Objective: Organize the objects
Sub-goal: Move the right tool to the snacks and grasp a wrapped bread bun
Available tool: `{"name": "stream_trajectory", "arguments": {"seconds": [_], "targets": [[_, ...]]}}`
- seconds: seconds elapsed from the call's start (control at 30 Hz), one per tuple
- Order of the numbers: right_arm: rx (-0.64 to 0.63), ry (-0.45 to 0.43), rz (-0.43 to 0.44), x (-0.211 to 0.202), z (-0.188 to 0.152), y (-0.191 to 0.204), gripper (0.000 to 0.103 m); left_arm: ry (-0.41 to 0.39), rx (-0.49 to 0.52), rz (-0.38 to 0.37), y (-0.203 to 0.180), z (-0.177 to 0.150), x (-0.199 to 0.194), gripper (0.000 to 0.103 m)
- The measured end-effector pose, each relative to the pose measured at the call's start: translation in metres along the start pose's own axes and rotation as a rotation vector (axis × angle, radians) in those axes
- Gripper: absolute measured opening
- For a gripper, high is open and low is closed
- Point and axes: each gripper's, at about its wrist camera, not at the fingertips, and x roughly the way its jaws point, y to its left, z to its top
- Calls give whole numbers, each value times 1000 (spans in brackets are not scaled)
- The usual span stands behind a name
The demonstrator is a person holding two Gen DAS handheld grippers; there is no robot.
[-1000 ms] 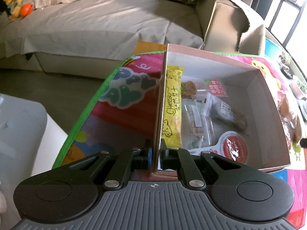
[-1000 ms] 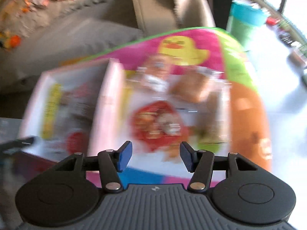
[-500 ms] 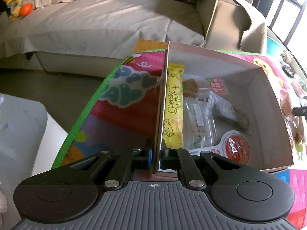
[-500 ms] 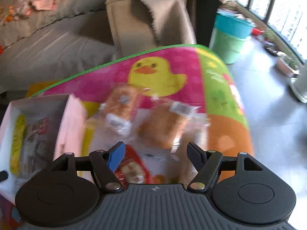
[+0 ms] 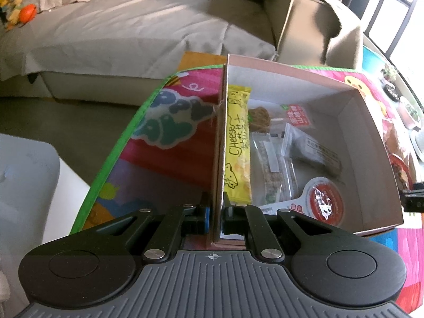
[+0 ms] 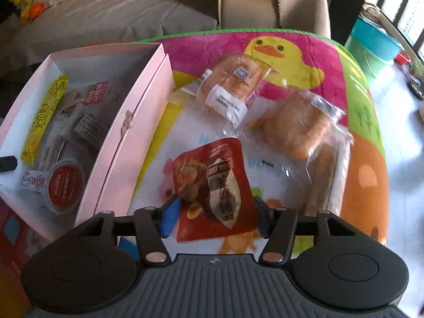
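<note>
The left gripper [image 5: 215,216] pinches the box [image 5: 371,122] wall; the right gripper [image 6: 215,212] has been closing around the red pouch [image 6: 212,182] — light, crinkly, slippery — best gripped across its edges, its fingers not yet pressing.

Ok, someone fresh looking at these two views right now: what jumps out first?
Probably the red foil snack pouch lying on the bright duck-print play mat, between the right gripper fingers, whose jaws have just been closing. Next, the pale pink cardboard box of snacks, with a yellow cheese stick wrapper along its left wall, which the left gripper pinches shut.
</note>
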Motion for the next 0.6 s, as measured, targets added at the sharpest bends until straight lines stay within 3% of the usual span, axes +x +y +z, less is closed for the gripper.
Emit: {"name": "stream_trajectory", "arguments": {"seconds": [0.13,0.27,0.4,0.6], "targets": [[100,92,64,-10,-16,0,52,6,21,-16,1,1,1,10],[104,141,114,-28,-32,10,57,17,33,-30,2,3,1,10],[121,80,69,-47,-22,5,60,11,29,-41,4,2,1,11],[289,-39,21,-30,52,-29,64,-6,6,-33,3,-1,2,11]]}}
